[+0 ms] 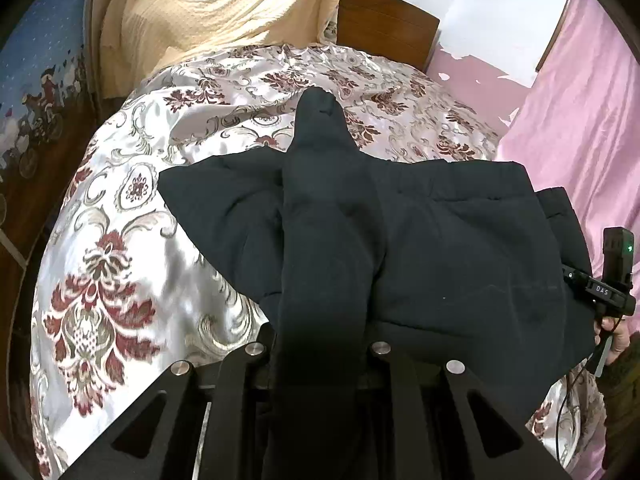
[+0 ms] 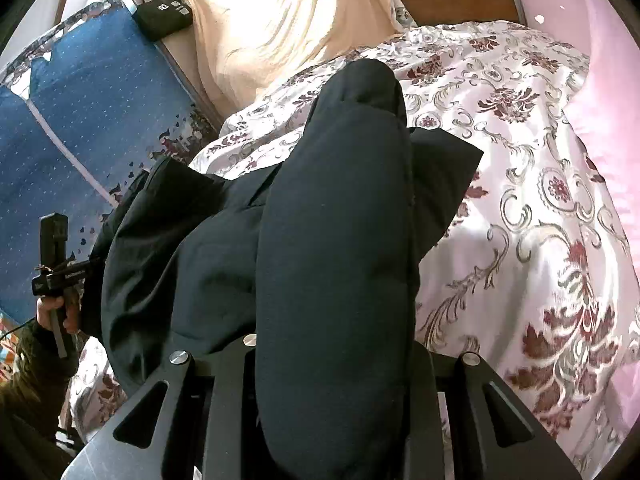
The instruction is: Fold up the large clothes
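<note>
A large black padded garment (image 1: 460, 240) lies spread on a bed covered by a shiny floral bedspread (image 1: 120, 280), white with dark red and grey scrollwork. The garment looks thick and quilted, with a stitched band along its far edge and soft creases across its body. In the left wrist view a narrow sleeve-like part rises from the near middle and runs away toward the far side of the bed, draped over the left gripper (image 1: 320, 344); its fingers are buried under the cloth, so whether they are apart or together cannot be told. In the right wrist view a wider puffy fold of the same garment (image 2: 332, 260) covers the right gripper (image 2: 336, 352) in the same way, and the state of its fingers cannot be told either. Each gripper points along the bed toward the headboard (image 1: 384, 28). The other gripper shows at the edge of each view, held upright in a hand just beside the garment's edge. A cream blanket (image 1: 208, 12) hangs at the far left, and pink fabric (image 1: 580, 100) lies on the right.
</note>
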`<state>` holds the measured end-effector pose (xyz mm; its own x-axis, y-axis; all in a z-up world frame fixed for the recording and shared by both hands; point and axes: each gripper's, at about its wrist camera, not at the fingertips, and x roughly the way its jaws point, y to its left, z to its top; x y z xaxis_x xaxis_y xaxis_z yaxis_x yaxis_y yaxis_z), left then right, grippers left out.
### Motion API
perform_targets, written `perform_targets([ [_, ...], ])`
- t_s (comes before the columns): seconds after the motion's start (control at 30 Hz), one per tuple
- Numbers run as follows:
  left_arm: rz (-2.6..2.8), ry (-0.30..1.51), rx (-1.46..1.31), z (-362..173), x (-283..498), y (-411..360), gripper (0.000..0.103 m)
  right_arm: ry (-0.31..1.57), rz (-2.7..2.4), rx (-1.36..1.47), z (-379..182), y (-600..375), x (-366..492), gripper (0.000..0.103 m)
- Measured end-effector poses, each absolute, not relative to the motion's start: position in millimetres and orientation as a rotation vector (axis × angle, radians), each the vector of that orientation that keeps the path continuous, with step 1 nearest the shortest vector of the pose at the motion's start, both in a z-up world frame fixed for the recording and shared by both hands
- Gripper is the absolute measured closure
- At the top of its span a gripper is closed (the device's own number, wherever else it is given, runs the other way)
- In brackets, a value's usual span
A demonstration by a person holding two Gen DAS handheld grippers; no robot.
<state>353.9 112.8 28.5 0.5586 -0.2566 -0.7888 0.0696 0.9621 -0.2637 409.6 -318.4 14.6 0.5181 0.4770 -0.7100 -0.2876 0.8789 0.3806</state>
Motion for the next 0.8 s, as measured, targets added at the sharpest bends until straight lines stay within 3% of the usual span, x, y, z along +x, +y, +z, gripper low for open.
perform_targets([
  [0.37,-0.138,1.042,-0.243,-13,344,115,0.080,0.999,0.376,0.180,-19,-313,398,0.074],
  [0.43,-0.110,1.053,-0.248,-19,344,117,0.073,1.005,0.353,0.180,-24,-314,398,0.070],
  [0.5,-0.074,1.084,-0.223,-25,346,116,0.059,1.015,0.323,0.159,-29,-315,399,0.063],
  [0.53,-0.059,1.089,-0.207,-27,346,115,0.056,1.024,0.303,0.140,-31,-314,398,0.056],
  [0.6,0.004,1.077,-0.153,-27,341,114,0.029,1.030,0.252,0.102,-33,-314,394,0.044],
  [0.7,0.088,1.018,-0.113,-22,330,115,0.017,0.999,0.160,0.058,-29,-315,384,0.029],
  [0.8,0.152,0.990,-0.096,-14,314,113,0.015,0.955,0.087,0.056,-18,-319,370,0.015],
])
